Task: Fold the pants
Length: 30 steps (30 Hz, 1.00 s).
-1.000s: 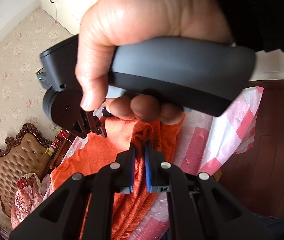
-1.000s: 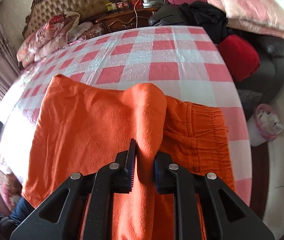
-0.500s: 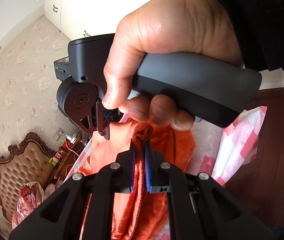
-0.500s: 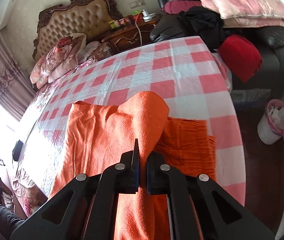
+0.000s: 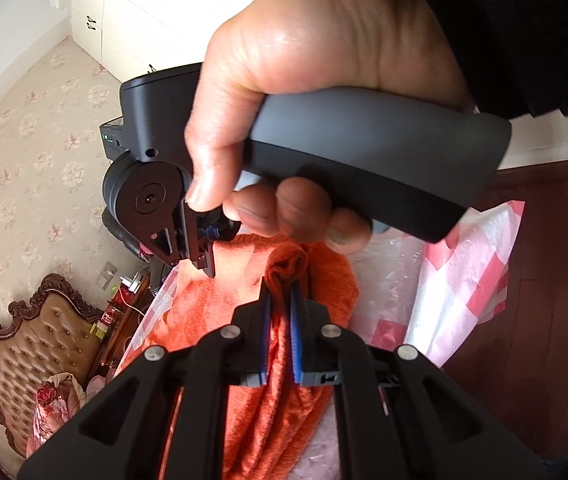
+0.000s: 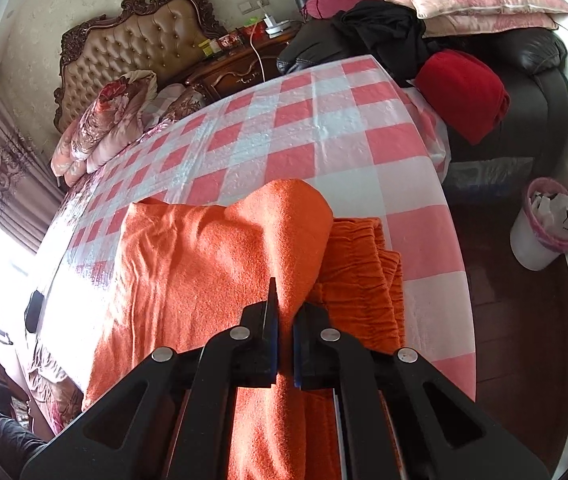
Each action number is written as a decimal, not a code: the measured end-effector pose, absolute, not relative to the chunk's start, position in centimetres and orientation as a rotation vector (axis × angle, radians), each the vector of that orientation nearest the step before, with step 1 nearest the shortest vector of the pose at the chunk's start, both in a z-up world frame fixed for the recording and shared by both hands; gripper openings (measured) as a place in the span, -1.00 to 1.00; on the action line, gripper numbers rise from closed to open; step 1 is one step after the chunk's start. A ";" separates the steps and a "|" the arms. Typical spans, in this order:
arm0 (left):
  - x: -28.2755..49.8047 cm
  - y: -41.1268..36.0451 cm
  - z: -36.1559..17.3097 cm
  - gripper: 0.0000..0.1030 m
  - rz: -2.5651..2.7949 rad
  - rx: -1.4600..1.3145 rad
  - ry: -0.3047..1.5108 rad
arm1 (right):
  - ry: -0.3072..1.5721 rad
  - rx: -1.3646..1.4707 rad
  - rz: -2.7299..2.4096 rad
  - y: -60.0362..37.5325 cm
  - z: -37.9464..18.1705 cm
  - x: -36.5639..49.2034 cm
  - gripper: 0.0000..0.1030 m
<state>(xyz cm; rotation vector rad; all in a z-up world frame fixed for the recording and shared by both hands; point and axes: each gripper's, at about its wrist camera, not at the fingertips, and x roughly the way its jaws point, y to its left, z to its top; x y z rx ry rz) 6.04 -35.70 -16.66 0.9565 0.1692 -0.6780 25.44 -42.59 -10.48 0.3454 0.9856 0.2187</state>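
Both grippers have the orange pants [image 6: 187,264] pinched and lifted: the right gripper [image 6: 284,320] has its jaws drawn narrow on a hump of the fleecy cloth, and the left gripper [image 5: 279,308] is likewise clamped on a bunched knot of fabric, with the person's right hand [image 5: 316,120] and its handle right above it (so the two claws hold neighbouring points of the same edge, close together). From the right claw the garment runs away toward the left edge of the bed [image 6: 324,128] and down over its near edge, its long axis lying roughly across the near end of the bed; the gathered elastic waistband [image 6: 360,276] lies folded just to the right of the raised hump, flat on the cover. I'd judge the next move is to carry the held edge over onto the rest of the cloth, and since both claws sit at the waistband end, the free length to the left is what it turns on. The surface is a crinkly pink-and-white checked plastic sheet. Beyond it stand a tufted headboard [image 6: 139,44], a nightstand [image 6: 239,64], a dark sofa with a red cushion [image 6: 464,92], and a white bin [image 6: 540,236] on the wooden floor.
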 end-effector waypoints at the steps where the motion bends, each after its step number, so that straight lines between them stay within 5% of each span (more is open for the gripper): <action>1: 5.7 -35.7 -16.8 -0.84 -0.683 0.956 0.170 | 0.996 0.356 0.220 -42.8 -10.8 25.5 -0.91; 5: 5.1 -35.5 -17.5 -0.53 -0.718 0.959 0.172 | 1.036 0.395 0.230 -43.8 -11.6 25.8 -0.70; 7: 4.3 -35.1 -17.4 -0.17 -0.758 0.944 0.168 | 1.041 0.432 0.238 -44.5 -11.5 25.9 -0.56; 12: 3.4 -34.9 -17.4 -0.17 -0.771 0.946 0.151 | 1.078 0.395 0.253 -44.3 -11.3 27.0 -0.47; 16: 4.1 -34.9 -16.6 -0.17 -0.724 0.909 0.164 | 1.099 0.354 0.280 -43.9 -10.9 28.7 -0.18; 18: 4.8 -34.9 -16.4 -0.17 -0.703 0.899 0.178 | 1.117 0.324 0.284 -43.7 -10.9 29.3 -0.19; 20: 5.2 -35.4 -16.7 -0.23 -0.699 0.913 0.211 | 1.128 0.281 0.295 -43.1 -10.9 29.6 -0.61; 21: 5.6 -35.4 -16.6 -0.61 -0.697 0.905 0.233 | 1.132 0.271 0.299 -43.0 -10.9 29.6 -0.80; 22: 6.2 -35.5 -16.4 -0.74 -0.707 0.888 0.271 | 1.125 0.266 0.308 -42.8 -10.7 29.6 -0.90; 30: 7.3 -35.9 -14.5 -0.78 -0.695 0.802 0.234 | 1.058 0.200 0.284 -42.9 -8.5 30.0 -0.91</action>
